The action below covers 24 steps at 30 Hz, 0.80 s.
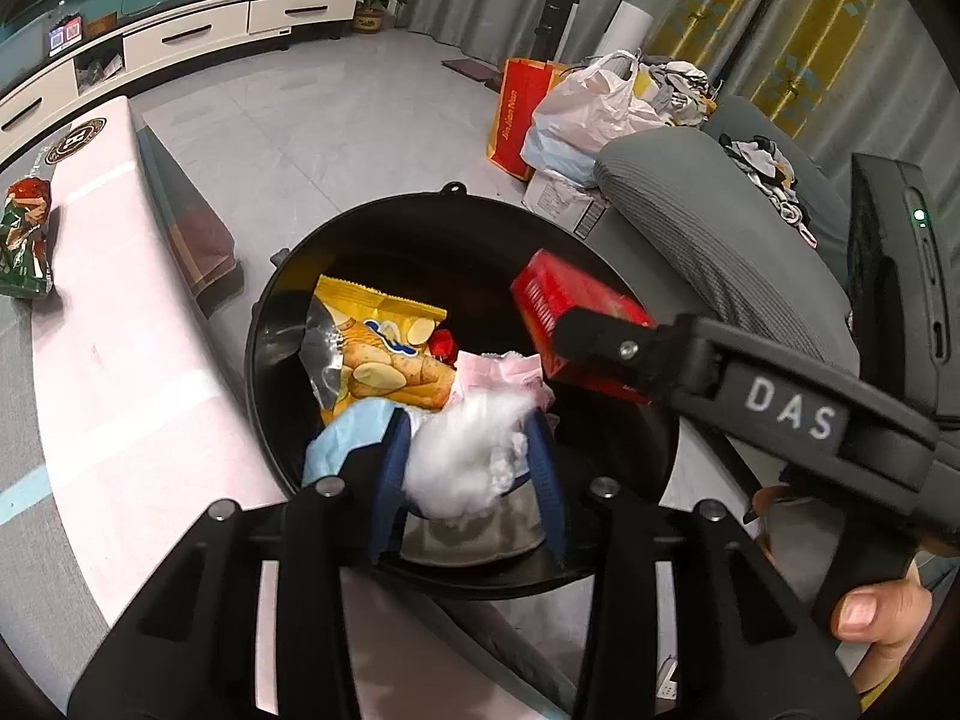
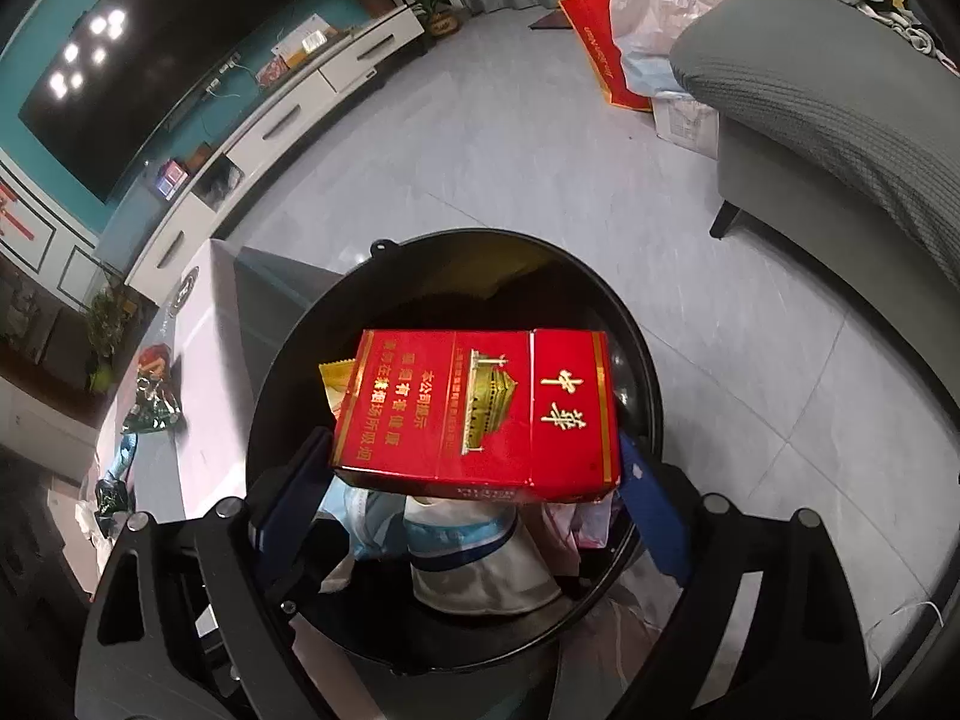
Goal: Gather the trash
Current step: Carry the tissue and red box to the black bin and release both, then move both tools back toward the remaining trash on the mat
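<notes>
A black round bin (image 1: 273, 324) stands on the floor and holds a yellow chip bag (image 1: 378, 348), pink wrapper (image 1: 510, 372) and pale blue trash. My left gripper (image 1: 471, 450) is shut on a white tissue wad (image 1: 462, 456) over the bin's opening. My right gripper (image 2: 480, 468) is shut on a red cigarette box (image 2: 480, 414), held above the bin (image 2: 636, 360); the box also shows in the left wrist view (image 1: 558, 306). A green and red snack bag (image 1: 24, 240) lies on the pink table.
A pink low table (image 1: 120, 360) runs left of the bin, with more wrappers (image 2: 114, 492) on it. A grey sofa (image 1: 708, 228) is at right. Plastic and red shopping bags (image 1: 576, 114) stand behind. A white TV cabinet (image 1: 180, 36) lines the far wall.
</notes>
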Each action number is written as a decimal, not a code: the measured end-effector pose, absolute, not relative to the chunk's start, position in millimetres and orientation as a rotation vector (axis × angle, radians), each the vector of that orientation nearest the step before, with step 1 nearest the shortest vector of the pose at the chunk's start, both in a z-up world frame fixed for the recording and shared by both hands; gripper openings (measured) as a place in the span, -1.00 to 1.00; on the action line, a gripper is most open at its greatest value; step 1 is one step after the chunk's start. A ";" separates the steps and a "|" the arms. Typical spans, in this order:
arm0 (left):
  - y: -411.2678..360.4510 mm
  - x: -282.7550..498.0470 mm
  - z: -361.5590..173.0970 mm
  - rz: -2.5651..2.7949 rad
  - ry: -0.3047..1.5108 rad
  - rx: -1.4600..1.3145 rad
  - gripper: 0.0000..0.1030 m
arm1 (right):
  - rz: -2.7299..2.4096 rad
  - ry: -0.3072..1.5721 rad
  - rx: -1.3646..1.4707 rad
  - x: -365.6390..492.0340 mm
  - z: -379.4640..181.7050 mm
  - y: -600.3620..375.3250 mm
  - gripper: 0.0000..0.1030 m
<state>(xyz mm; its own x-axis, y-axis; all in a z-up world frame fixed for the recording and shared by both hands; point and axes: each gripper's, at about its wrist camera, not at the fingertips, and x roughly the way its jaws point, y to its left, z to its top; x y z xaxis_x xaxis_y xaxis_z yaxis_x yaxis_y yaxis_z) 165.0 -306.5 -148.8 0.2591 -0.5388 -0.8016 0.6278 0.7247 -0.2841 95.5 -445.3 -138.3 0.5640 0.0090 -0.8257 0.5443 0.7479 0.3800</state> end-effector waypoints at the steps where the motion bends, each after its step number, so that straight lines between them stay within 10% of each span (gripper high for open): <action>1: -306.1 164.3 -147.1 -0.801 1.038 0.095 -0.09 | -0.349 0.935 0.675 96.3 -138.5 -446.3 0.74; 24: -208.9 178.6 -120.9 -0.854 0.967 -0.208 0.68 | -0.298 0.816 0.742 94.8 -116.3 -438.9 0.82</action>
